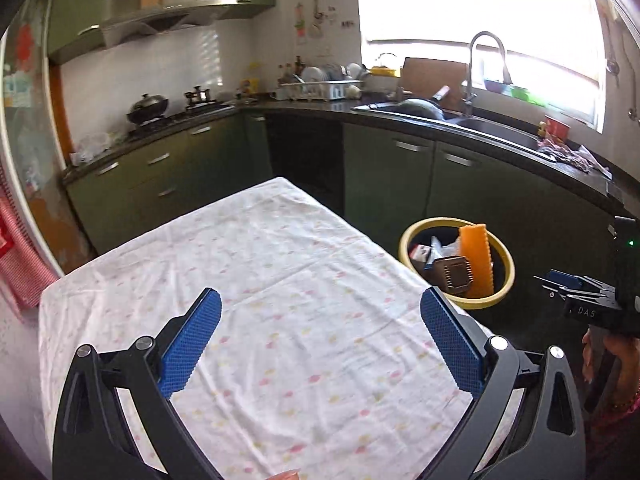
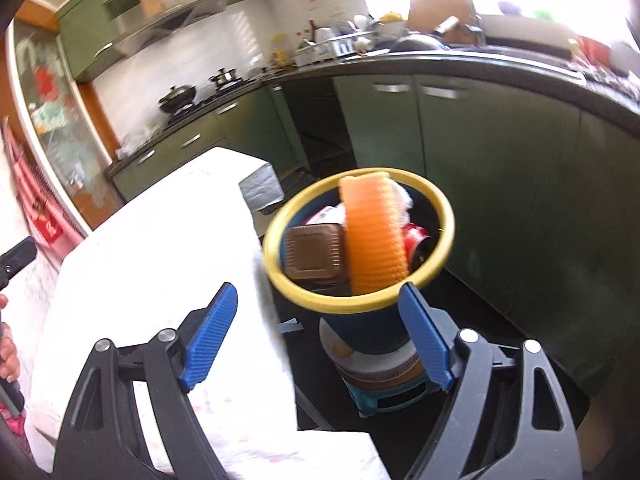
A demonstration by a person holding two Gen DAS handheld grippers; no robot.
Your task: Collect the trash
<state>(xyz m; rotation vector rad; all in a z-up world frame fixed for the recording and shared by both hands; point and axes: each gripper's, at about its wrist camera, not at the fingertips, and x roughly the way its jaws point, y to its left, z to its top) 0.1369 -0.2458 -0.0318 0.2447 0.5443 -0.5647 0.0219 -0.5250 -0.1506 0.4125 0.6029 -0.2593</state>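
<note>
Beside the cloth-covered table (image 1: 256, 264), right of its far corner: yellow-rimmed trash bin (image 1: 456, 300), dark body, perched on a small stool (image 2: 384, 384) (stool seen in right wrist view only). Bin well filled: orange corrugated strip (image 2: 374, 236) standing on end and poking above the rim, brown square plastic tray (image 2: 314, 254) leaning beside it, red can (image 2: 416, 240) behind the strip, white crumpled paper or wrappers (image 2: 400, 196) toward the back.

Table surface: white floral cloth, creased, no loose trash visible on any part either camera shows. Near edge runs under the left gripper, so that strip cannot be checked.

Left gripper (image 1: 320, 320): over the table, blue pads spread wide, nothing between them but cloth below.

Right gripper (image 2: 320, 316): aimed down toward the bin, jaws apart, nothing held; bin rim shows between the fingertips but is not touched (view motion-blurred).

Judgement: collection looks finished or nearly so. Everything identifiable as trash sits inside the bin. Remaining, at most: a check of the hidden table edges and the floor by the stool, where a small pale scrap (image 2: 290, 325) may lie; too blurred to say.
</note>
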